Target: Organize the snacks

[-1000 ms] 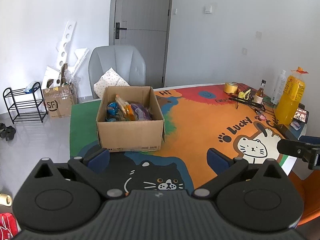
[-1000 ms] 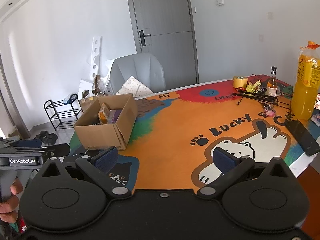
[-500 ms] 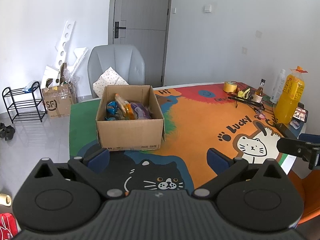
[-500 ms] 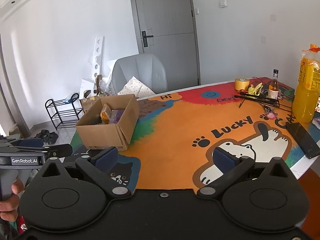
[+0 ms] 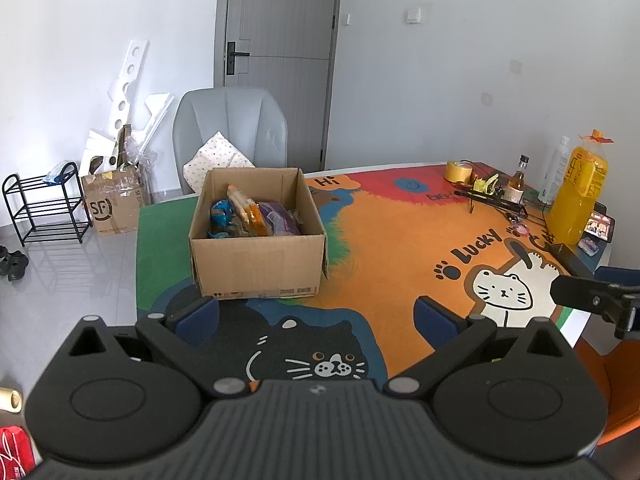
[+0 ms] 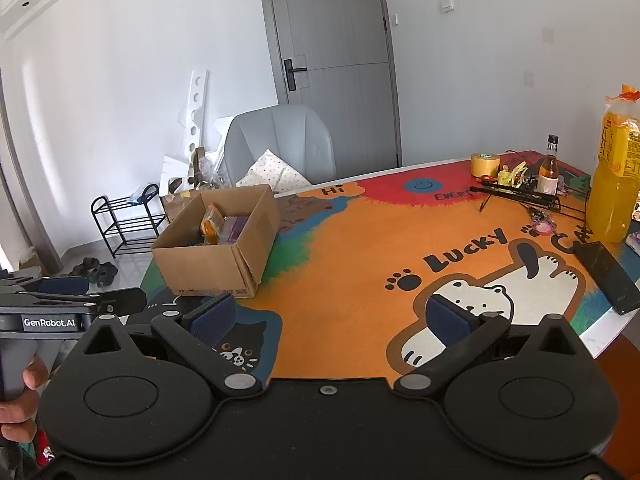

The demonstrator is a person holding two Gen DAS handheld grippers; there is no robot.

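Left wrist view: left gripper (image 5: 316, 312) low in the frame, blue pads spread wide apart, nothing between them. Just above centre, an open cardboard box (image 5: 258, 264) on the cartoon-cat table mat (image 5: 380, 240). Inside, snack packets (image 5: 250, 216) standing on edge: blue, orange, purple. Probably light, soft, crinkly and slippery film, crushable; best pinched gently by a top sealed edge. At the right edge, the tip of the right gripper (image 5: 592, 300).

Right wrist view: right gripper (image 6: 330, 316) at the bottom, pads likewise parted and empty. Box at centre left, seen from its corner, so only orange and purple packets visible, the blue hidden by the wall. Shown here but not in the other view: a hand (image 6: 24, 392) at lower left on the left gripper's handle. At right, clearer here: orange drink bottle (image 6: 614, 184), dark phone (image 6: 608, 276).
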